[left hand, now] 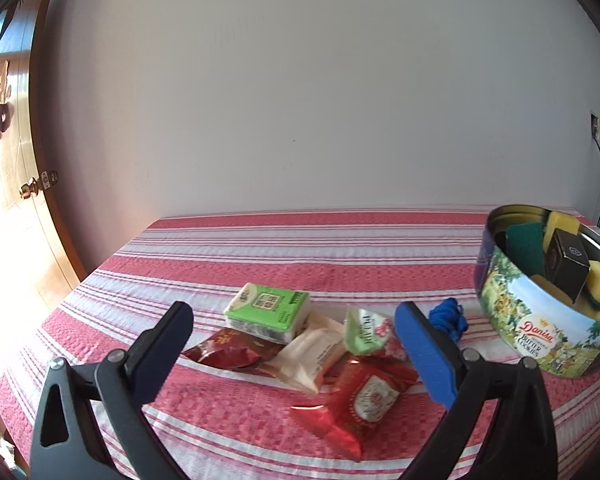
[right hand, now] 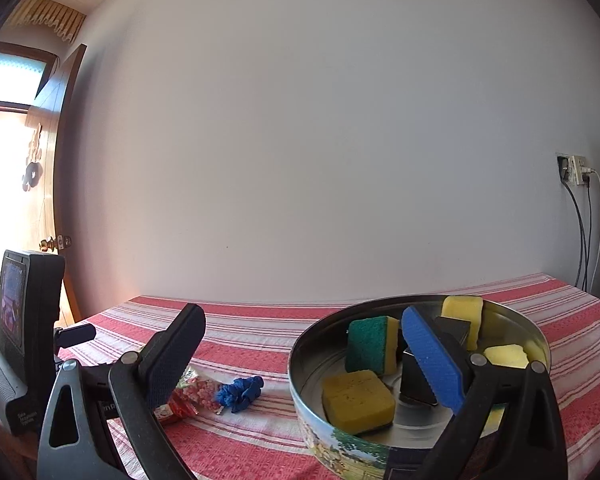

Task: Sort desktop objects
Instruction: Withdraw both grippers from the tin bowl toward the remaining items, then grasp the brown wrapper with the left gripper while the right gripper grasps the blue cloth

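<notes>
Both your grippers, left gripper (left hand: 294, 344) and right gripper (right hand: 304, 354), gape empty; snack packets (left hand: 312, 344) overlap mid-desk, so you may pinch two.

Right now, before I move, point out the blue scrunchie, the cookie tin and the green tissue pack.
blue scrunchie (right hand: 240, 394): right wrist view, middle of the bunched fabric.
cookie tin (left hand: 540, 332): left wrist view, printed side wall.
green tissue pack (left hand: 266, 304): left wrist view, top face.

The left tongs (left hand: 294, 344) hang spread wide above snack packets (left hand: 320, 356) piled between their fingers on the striped tabletop (left hand: 260, 248). Beyond the blue finger lies a blue scrunchie (left hand: 449, 319); farther right, a cookie tin (left hand: 540, 320) holds sponges.
</notes>
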Demonstrator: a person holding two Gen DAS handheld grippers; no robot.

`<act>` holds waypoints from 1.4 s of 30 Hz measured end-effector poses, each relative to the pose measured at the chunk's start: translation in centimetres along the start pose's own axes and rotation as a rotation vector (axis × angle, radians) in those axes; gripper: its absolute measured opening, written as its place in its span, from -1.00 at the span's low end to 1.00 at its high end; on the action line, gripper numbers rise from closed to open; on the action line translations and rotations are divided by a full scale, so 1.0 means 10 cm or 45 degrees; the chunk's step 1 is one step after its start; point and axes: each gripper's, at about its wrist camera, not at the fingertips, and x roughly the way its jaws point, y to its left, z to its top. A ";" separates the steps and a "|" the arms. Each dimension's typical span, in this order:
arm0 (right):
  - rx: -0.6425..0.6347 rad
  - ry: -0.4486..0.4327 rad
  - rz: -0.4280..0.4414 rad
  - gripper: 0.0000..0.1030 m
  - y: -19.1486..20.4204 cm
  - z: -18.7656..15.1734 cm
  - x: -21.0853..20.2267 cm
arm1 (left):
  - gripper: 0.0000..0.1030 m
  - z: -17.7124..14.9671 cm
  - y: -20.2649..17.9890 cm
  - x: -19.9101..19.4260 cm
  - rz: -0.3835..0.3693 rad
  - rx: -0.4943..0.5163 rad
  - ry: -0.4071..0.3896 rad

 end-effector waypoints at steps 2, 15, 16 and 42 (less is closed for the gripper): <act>-0.001 0.031 0.032 0.95 0.08 0.00 0.04 | 0.98 0.00 0.18 0.07 0.033 -0.011 0.035; -0.030 0.314 0.219 0.93 0.64 -0.15 0.29 | 0.98 0.05 0.53 0.76 -0.061 -0.088 0.393; -0.033 0.336 0.229 0.93 0.66 -0.17 0.32 | 0.98 0.05 0.51 0.85 -0.040 -0.088 0.429; 0.099 0.742 0.245 0.54 0.67 -0.38 1.15 | -0.33 -0.10 0.90 0.86 -0.251 -0.327 0.361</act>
